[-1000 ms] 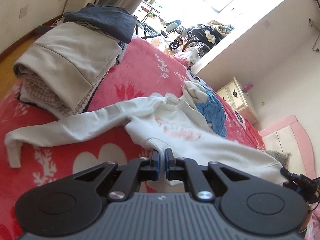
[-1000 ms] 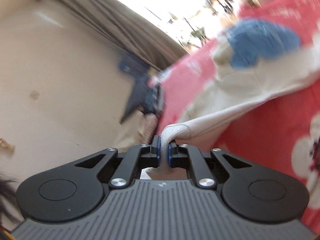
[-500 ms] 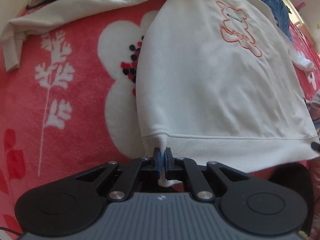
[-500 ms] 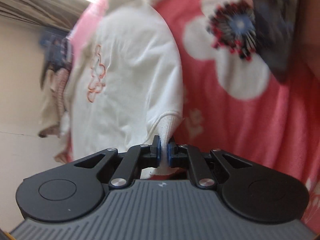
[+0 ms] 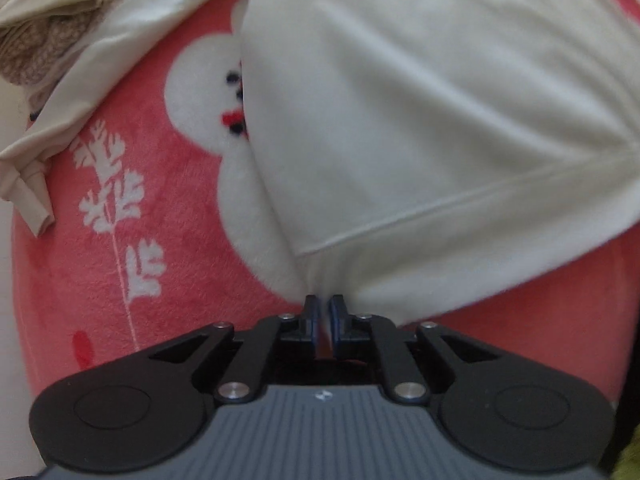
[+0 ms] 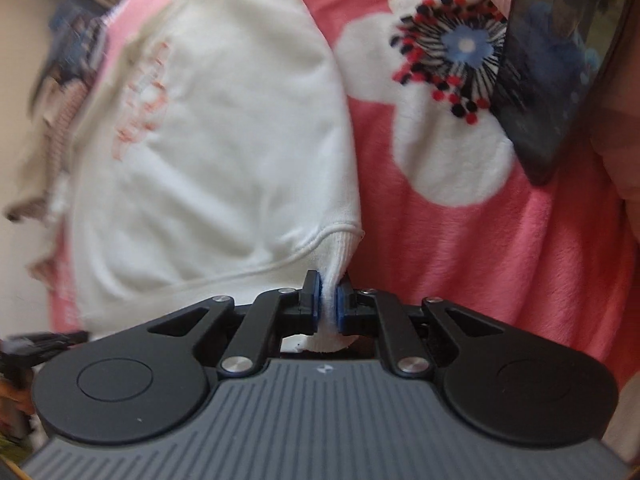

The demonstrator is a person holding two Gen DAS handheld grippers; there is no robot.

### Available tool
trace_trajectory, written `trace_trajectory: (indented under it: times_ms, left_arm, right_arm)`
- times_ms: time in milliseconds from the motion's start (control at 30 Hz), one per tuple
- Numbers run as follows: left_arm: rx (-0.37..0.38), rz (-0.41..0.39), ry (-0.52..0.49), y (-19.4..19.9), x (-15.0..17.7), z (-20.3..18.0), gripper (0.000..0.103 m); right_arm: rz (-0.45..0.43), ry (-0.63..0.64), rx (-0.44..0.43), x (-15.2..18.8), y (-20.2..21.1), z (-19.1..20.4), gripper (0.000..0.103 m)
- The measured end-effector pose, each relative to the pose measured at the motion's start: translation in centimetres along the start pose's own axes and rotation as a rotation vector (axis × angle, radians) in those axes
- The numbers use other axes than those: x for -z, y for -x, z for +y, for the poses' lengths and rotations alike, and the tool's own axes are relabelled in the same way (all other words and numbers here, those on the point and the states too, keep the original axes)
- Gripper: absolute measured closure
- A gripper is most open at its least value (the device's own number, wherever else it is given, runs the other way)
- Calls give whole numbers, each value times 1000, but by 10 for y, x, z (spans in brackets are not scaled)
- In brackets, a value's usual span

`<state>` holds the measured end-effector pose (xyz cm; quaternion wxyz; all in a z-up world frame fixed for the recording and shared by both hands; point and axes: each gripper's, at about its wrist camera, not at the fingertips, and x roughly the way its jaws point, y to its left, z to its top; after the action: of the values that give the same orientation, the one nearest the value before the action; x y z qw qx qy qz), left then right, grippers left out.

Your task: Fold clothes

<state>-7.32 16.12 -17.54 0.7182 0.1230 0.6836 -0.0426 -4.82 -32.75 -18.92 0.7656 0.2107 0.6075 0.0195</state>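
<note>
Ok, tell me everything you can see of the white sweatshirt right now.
The white sweatshirt looks like soft cotton fleece with a ribbed hem band and an orange outline print on the chest, too blurred to read. It lies front-up on the pink floral blanket, body fairly flat with shallow creases. One long sleeve trails off toward a pile of folded clothes. The left gripper pinches one hem corner and the right gripper the other; fabric bunches between its blue pads.

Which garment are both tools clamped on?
The white sweatshirt with the orange chest print: left tool and right tool pinch its ribbed hem. The beige folded clothes lie untouched beyond.
</note>
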Motion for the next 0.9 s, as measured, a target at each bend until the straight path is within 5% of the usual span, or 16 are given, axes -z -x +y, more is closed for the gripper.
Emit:
trace_trajectory:
  times_ms: [100, 200, 367, 500, 600, 700, 767, 900]
  left_arm:
    - [28, -25, 16, 15, 4, 13, 78]
    - [44, -80, 39, 39, 10, 29, 78]
    - [125, -189, 123, 60, 24, 49, 73]
    - [131, -245, 145, 42, 1, 38, 69]
    - [97, -185, 100, 3, -14, 23, 69]
    - [74, -122, 63, -9, -12, 15, 64]
    - [81, -110, 63, -7, -9, 18, 65]
    - [126, -196, 109, 23, -5, 35, 68]
  right_arm:
    - [-3, 29, 97, 5, -6, -5, 91]
    - [-52, 1, 105, 10, 18, -16, 88]
    - [-189, 49, -39, 12, 60, -6, 86]
    - [-235, 158, -45, -7, 43, 38, 86]
    - [-251, 222, -75, -18, 19, 57, 86]
    - [-151, 247, -2, -24, -14, 62, 87]
    - [3, 235, 51, -23, -39, 51, 89]
    - [71, 252, 90, -22, -26, 49, 88]
